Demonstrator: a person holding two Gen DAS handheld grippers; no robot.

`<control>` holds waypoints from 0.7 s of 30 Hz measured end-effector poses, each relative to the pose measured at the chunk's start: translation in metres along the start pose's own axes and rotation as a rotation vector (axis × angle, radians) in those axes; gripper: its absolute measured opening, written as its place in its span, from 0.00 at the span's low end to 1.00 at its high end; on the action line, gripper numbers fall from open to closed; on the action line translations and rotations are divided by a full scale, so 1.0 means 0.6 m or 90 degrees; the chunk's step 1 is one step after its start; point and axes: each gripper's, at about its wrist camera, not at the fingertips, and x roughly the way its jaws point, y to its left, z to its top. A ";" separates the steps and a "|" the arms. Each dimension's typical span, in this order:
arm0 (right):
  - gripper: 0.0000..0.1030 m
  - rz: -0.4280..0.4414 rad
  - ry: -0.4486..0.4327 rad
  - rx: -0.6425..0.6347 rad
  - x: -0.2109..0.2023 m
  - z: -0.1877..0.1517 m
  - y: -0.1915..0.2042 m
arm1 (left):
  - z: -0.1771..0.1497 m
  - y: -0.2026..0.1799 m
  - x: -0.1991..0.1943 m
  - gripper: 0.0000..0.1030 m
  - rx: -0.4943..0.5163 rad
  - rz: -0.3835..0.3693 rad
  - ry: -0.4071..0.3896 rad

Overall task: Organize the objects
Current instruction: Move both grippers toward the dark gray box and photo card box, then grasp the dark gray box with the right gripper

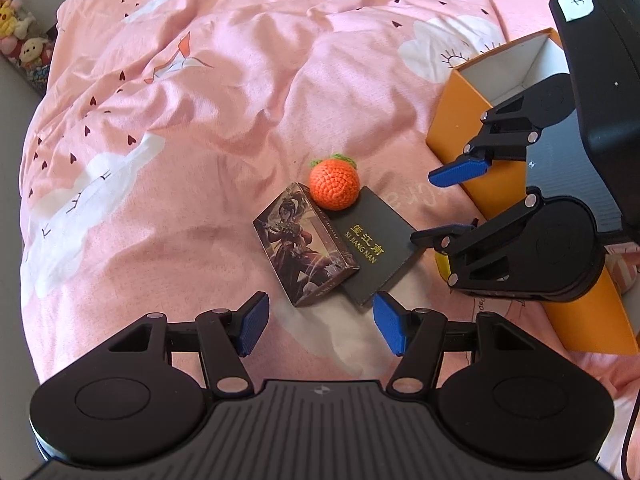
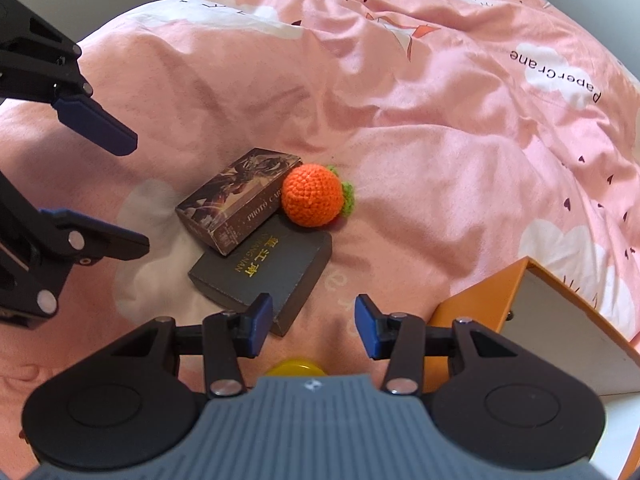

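Note:
On the pink bedspread lie a crocheted orange ball, a picture-printed card box and a flat dark box with gold lettering, all touching. My left gripper hovers open just short of the card box, with nothing between its fingers. My right gripper comes in from the right beside the dark box. In the right wrist view my right gripper is open over bare sheet, its left finger over a corner of the dark box. The ball and card box lie beyond it. My left gripper is at the left.
An open orange carton with a white inside lies on the bed at the right, also visible as the carton beside my right gripper. A yellow round thing peeks out under the right gripper. Plush toys sit past the bed's far left edge.

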 end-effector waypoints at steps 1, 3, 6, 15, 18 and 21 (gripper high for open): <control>0.47 0.001 0.004 0.002 0.004 0.001 0.000 | 0.001 0.002 0.004 0.68 -0.002 -0.001 0.002; 0.47 0.006 0.008 0.010 0.010 0.004 -0.002 | 0.003 0.004 0.010 0.68 -0.006 -0.002 0.005; 0.50 0.022 0.018 0.035 0.020 0.011 -0.010 | 0.005 0.008 0.016 0.68 -0.007 -0.002 0.008; 0.66 0.087 0.059 0.114 0.059 0.020 -0.032 | 0.001 0.030 0.028 0.68 -0.014 -0.001 0.020; 0.67 0.115 0.073 0.143 0.073 0.018 -0.038 | 0.000 0.034 0.031 0.68 -0.017 -0.003 0.022; 0.69 0.137 0.085 0.169 0.086 0.015 -0.038 | 0.001 0.034 0.032 0.68 -0.016 -0.004 0.022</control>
